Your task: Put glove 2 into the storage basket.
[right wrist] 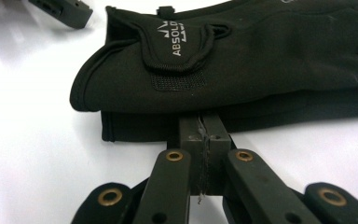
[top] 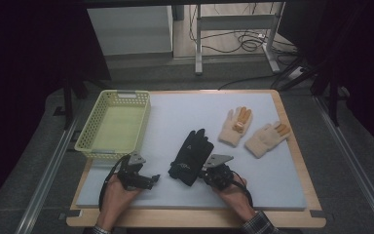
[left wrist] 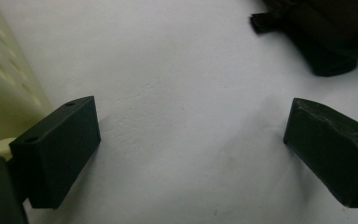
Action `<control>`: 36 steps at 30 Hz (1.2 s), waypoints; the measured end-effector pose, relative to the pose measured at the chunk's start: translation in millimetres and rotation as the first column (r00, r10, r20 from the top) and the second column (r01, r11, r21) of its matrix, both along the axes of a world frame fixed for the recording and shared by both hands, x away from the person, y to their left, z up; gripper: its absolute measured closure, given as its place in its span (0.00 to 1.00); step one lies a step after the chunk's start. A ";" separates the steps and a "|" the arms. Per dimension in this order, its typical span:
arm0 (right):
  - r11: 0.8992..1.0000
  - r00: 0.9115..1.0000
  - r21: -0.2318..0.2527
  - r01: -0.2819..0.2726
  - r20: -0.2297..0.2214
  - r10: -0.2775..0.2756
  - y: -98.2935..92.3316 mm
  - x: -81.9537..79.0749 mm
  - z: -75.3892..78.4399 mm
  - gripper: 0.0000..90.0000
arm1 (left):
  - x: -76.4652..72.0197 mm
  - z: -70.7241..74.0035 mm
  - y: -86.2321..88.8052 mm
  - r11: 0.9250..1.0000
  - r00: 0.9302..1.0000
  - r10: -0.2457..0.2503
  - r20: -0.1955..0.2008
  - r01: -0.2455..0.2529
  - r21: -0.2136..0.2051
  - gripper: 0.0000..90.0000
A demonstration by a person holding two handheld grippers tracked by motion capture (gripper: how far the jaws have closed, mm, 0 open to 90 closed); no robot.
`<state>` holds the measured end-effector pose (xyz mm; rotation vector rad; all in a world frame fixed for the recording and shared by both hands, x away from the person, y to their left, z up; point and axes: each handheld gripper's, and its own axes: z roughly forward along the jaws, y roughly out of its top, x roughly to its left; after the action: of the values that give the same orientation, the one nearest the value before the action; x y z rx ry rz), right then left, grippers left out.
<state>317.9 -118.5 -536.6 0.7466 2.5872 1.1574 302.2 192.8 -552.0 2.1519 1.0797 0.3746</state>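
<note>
Stacked black fabric gloves (top: 190,157) lie mid-mat, nearest a yellow plastic basket (top: 90,144). Right gripper (right wrist: 201,126), jaws pressed together, touches the lower cuff; left gripper (left wrist: 191,140) gapes, empty. Its jaws should probably straddle both cuffs before squeezing.

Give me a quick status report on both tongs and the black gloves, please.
Left tongs open, empty, beside the yellow basket. Right tongs shut, tips at the cuff of the stacked black gloves; pinch itself hidden. Nothing in the way.
</note>
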 end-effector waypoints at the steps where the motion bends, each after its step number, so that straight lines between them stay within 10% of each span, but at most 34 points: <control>1: 1.000 1.000 -0.001 -0.003 -0.001 0.003 4.0 2.9 -0.2 0.98 | 0.0 0.0 -0.1 1.000 1.000 0.001 0.000 -0.001 0.000 0.04; 22: 1.000 1.000 -0.012 0.000 0.011 0.000 39.8 26.1 -1.9 0.96 | 0.7 -0.4 -0.1 1.000 1.000 -0.001 0.000 0.001 -0.003 0.04; 36: 0.998 0.998 0.002 0.060 0.024 -0.060 4.6 16.7 16.5 0.56 | 0.3 -0.7 0.1 1.000 1.000 -0.001 0.004 0.001 -0.006 0.04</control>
<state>334.6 -113.9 -520.1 0.7997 2.5266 1.1431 302.5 192.9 -552.7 2.1457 1.0760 0.3744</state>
